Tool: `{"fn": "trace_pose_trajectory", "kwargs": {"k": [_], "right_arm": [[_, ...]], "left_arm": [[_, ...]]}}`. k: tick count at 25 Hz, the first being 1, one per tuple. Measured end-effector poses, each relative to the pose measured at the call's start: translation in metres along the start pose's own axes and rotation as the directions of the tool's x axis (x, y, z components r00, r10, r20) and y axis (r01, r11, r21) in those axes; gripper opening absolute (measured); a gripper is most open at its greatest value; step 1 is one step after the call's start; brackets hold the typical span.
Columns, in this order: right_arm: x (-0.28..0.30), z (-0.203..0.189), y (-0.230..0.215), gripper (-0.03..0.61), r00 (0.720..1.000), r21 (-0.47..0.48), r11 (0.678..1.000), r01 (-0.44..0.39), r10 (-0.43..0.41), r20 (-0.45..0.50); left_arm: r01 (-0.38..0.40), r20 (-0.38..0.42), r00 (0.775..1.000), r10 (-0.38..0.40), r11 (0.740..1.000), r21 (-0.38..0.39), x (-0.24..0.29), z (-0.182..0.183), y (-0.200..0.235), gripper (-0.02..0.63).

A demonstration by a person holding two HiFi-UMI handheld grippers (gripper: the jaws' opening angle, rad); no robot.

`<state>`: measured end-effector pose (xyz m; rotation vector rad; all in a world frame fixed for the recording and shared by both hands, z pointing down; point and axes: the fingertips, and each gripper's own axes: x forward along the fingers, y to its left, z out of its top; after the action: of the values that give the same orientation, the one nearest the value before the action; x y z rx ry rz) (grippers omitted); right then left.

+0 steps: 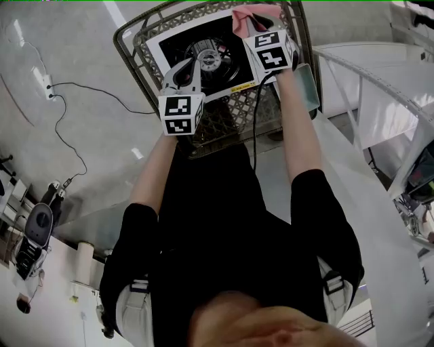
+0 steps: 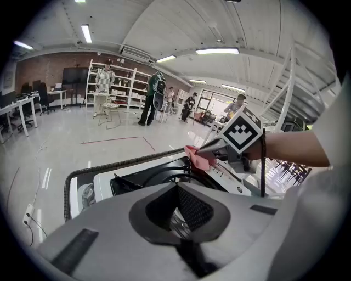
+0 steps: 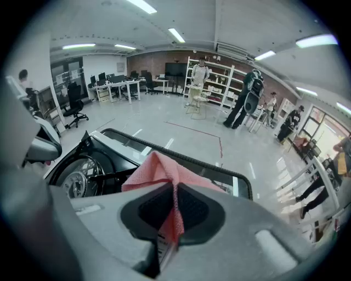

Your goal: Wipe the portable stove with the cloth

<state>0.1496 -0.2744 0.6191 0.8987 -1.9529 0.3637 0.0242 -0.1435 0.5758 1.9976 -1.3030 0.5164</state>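
Nearest, the left gripper (image 1: 184, 73) hangs shut and empty over the portable stove's (image 1: 178, 42) front edge; farther off, the right gripper (image 1: 252, 26) pinches the pink cloth (image 1: 241, 17) at the stove's far right corner, with the burner (image 1: 207, 59) to its left.

The head view looks steeply down from above the person onto the portable stove (image 1: 169, 47). Each gripper view sits low and close over that stove, facing along its jaws across the room; all three share the burner (image 1: 207, 59).
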Motion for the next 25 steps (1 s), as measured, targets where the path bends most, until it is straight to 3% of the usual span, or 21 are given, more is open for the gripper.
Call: {"fn": "trace_pose_trajectory", "kwargs": {"k": [10,16,25], "right_arm": [[0.013,0.011,-0.005,0.026,1.0,-0.019,1.0,0.01,-0.01,-0.012],[0.018,0.016,-0.002,0.025,0.998,0.012,0.999,-0.053,0.053,-0.045],[0.025,0.029,0.024,0.02,0.968,-0.176,0.966,-0.192,0.157,-0.194]], "left_arm": [[0.0,0.014,1.0,0.001,1.0,-0.022,-0.001,-0.001,0.012,-0.002],[-0.004,0.01,1.0,0.004,0.999,0.033,-0.003,-0.003,0.02,-0.002],[-0.008,0.027,1.0,0.009,1.0,-0.024,-0.008,-0.003,0.023,-0.002]]}}
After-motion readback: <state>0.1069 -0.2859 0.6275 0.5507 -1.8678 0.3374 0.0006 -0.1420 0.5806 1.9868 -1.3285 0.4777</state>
